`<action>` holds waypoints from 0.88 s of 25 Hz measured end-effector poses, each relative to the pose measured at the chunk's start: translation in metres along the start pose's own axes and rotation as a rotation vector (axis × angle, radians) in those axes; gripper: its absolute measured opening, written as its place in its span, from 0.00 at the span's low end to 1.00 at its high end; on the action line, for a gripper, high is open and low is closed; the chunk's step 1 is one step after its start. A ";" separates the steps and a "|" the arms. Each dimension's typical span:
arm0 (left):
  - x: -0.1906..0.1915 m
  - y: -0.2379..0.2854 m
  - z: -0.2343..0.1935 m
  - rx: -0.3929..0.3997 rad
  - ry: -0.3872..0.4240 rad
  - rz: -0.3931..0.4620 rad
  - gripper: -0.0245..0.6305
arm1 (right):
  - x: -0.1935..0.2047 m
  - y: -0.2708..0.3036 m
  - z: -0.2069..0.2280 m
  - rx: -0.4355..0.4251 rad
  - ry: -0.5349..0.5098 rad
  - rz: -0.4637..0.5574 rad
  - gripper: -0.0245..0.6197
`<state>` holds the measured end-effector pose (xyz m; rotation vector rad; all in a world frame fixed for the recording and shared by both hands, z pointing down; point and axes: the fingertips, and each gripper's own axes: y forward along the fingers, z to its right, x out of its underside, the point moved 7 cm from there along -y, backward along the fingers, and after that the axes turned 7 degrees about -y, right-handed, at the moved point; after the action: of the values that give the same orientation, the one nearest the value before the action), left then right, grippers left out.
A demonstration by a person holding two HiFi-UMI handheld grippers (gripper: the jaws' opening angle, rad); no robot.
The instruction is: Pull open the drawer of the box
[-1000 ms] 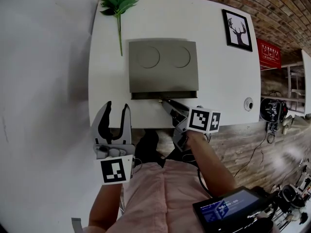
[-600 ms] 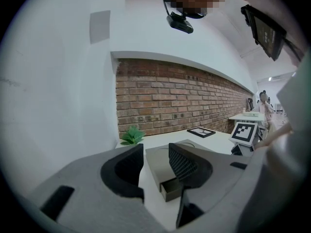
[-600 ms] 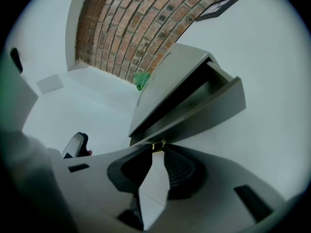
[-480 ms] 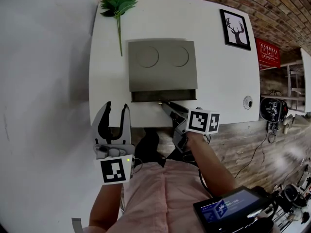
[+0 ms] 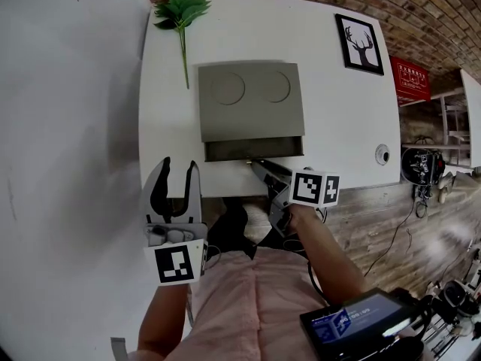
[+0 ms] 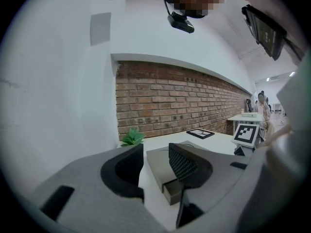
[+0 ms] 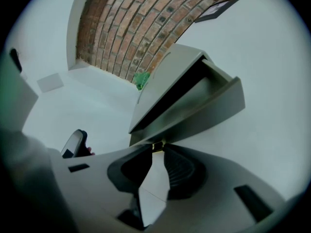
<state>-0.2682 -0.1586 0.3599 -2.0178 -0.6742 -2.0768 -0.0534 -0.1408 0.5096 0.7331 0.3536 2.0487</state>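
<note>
The place looks like a lab or test studio: a brick wall (image 5: pixel 428 10) backs a white table (image 5: pixel 338 119), while cables (image 5: pixel 396 239) and electronic gear (image 5: pixel 422 168) litter the wood-plank floor (image 5: pixel 368 209) (another white table (image 6: pixel 241 117) stands further back).

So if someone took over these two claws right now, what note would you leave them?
Left claw: open, empty, held clear, near-left of the box.
Right claw: shut on the small knob at the front of the drawer.
Done: knob gripped, drawer partly out of the box.
Left: probably pull the drawer further out, straight towards you.
</note>
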 end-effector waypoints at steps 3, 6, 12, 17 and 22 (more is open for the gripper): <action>0.000 0.001 0.000 0.028 -0.008 -0.011 0.30 | 0.002 0.001 0.000 -0.002 0.002 0.001 0.16; -0.001 0.001 0.002 0.068 -0.007 -0.010 0.30 | 0.003 -0.001 -0.001 0.006 0.004 0.006 0.16; 0.004 -0.002 -0.001 0.086 -0.006 -0.029 0.30 | 0.003 -0.002 -0.001 0.010 -0.001 0.021 0.16; 0.005 -0.006 0.002 0.072 -0.008 -0.029 0.30 | 0.003 -0.002 -0.001 0.003 -0.001 0.021 0.16; 0.004 -0.014 0.006 0.051 -0.003 -0.030 0.30 | 0.006 -0.004 -0.001 0.000 -0.003 0.017 0.16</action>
<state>-0.2692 -0.1428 0.3610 -1.9959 -0.7552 -2.0513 -0.0539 -0.1334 0.5090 0.7411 0.3469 2.0630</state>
